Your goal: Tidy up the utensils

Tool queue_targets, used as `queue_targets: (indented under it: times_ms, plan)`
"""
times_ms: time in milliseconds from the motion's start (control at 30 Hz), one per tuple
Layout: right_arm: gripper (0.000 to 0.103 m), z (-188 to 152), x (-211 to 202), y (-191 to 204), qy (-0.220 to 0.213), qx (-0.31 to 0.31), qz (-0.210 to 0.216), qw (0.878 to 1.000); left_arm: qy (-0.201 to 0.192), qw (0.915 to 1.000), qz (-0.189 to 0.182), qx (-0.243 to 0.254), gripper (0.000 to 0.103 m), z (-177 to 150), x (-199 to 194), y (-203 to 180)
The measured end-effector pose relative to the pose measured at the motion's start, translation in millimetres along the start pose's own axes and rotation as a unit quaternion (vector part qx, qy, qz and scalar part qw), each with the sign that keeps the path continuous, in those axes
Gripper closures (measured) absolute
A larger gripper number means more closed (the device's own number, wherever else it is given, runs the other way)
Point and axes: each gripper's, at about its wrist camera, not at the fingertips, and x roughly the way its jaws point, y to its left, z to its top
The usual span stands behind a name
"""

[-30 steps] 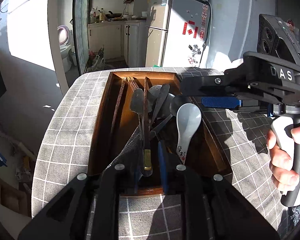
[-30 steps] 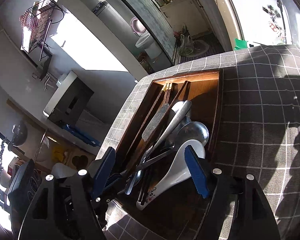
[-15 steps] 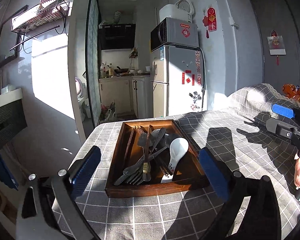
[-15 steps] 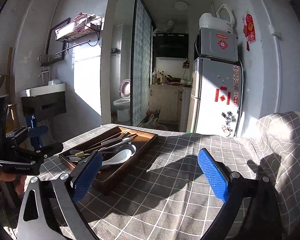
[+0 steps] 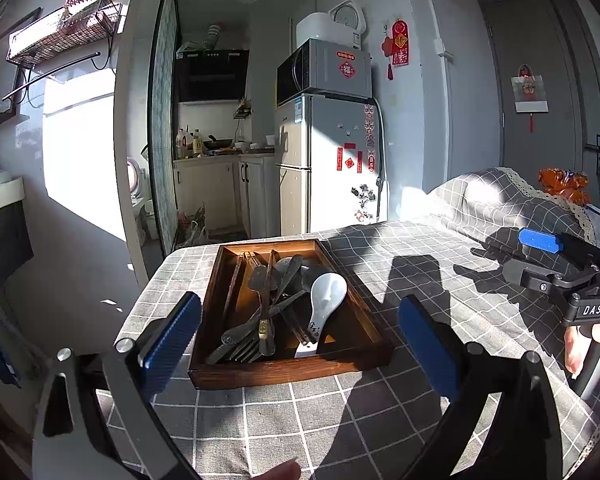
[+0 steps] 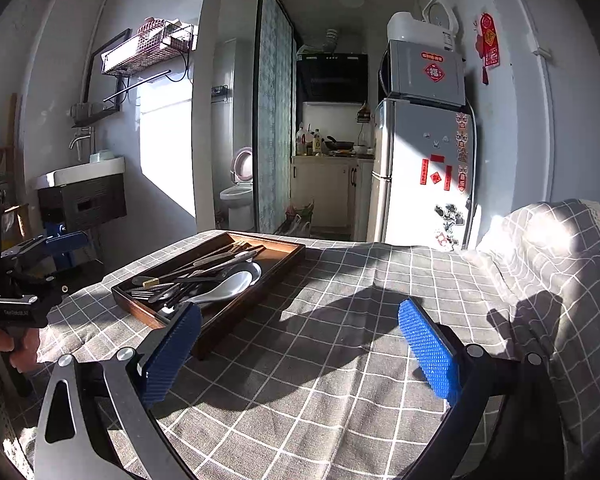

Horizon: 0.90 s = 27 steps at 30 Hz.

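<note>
Utensils (image 5: 278, 308) heaped unsorted in wooden tray (image 5: 292, 370) on checked tablecloth (image 5: 380, 412), near its far left corner.

Sorting barely begun, by the look of it: white spoon (image 5: 325, 304), fork (image 5: 240, 350), chopsticks (image 5: 233, 292) crossed together; calls next for reaching in and picking one piece out. Left gripper (image 5: 298, 344) level before tray, right gripper (image 6: 300, 344) off to its right over bare cloth, both spread wide, holding nothing.

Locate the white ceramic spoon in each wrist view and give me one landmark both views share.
Left wrist: white ceramic spoon lies right of centre in the wooden tray, bowl pointing away.
Right wrist: the same spoon lies left of centre, along the tray's near edge.
Shared landmark: the fridge beyond the table.
</note>
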Motion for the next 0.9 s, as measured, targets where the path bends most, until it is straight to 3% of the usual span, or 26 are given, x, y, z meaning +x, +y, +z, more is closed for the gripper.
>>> queue_targets:
  times_ms: [200, 900]
  plan:
    - [0.003, -2.3, 0.1, -6.3, 0.002, 0.017, -0.052, 0.999, 0.001, 1.0, -0.002, 0.003, 0.003, -0.3, 0.1, -0.5]
    - [0.003, -3.4, -0.4, -9.2, 0.004, 0.022, -0.068, 0.997, 0.001, 1.0, -0.006, 0.005, 0.003, -2.0, -1.4, -0.9]
